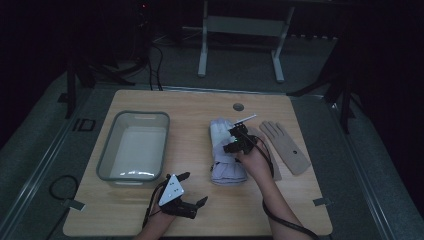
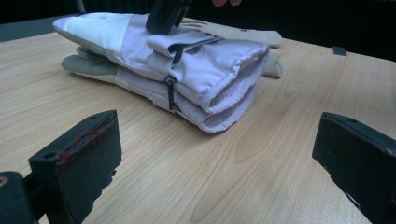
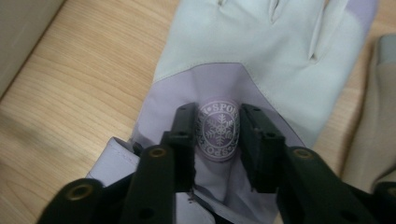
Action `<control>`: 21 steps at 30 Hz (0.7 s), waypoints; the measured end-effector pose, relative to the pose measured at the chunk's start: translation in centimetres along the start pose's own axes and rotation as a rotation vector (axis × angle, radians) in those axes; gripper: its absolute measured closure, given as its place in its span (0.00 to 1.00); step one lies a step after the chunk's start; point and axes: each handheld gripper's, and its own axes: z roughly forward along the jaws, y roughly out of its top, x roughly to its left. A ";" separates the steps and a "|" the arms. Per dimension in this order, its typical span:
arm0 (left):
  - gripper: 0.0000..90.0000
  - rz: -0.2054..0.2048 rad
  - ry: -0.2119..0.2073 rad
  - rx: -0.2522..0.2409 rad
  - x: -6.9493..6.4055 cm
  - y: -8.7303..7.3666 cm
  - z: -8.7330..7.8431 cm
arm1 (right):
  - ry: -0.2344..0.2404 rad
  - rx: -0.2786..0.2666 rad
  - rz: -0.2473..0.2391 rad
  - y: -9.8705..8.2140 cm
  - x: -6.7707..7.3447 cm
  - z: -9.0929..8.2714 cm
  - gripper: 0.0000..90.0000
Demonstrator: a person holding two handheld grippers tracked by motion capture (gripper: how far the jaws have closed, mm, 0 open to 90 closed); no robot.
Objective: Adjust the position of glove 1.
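The right gripper (image 3: pixel 217 135) is pressing down on the lilac ski gloves (image 3: pixel 261 51), its jaws standing partly apart on either side of a round snowflake badge (image 3: pixel 217 128) and bearing on the fabric without pinching a fold. In the high view the stacked pair is lying at centre frame on the wooden table (image 1: pixel 200 210), with the right hand (image 1: pixel 255 162) reaching in from below. A beige glove (image 1: pixel 286 145) is lying flat just to the right, touching nothing but the tabletop there. At lower centre the left gripper (image 1: pixel 187 192) is hovering with its jaws spread wide, nothing between them, bare wood running open ahead of it up to the gloves' ribbed cuffs (image 2: pixel 233 95). A grey plastic bin (image 1: pixel 134 147) is sitting at centre left, well apart from the gloves, its long wall running parallel to the table's left edge.
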 end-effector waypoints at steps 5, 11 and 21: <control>0.02 0.003 -0.001 0.004 0.1 0.0 0.0 | -0.014 -0.043 -0.104 -0.2 -0.4 -1.2 0.52; 0.02 -0.010 -0.013 0.004 0.2 0.0 0.0 | 0.053 -0.177 -0.208 -1.5 -1.6 -3.5 0.27; 0.01 -0.018 -0.019 0.021 0.3 0.1 0.1 | 0.151 -0.286 -0.357 -4.7 -3.5 -4.4 0.15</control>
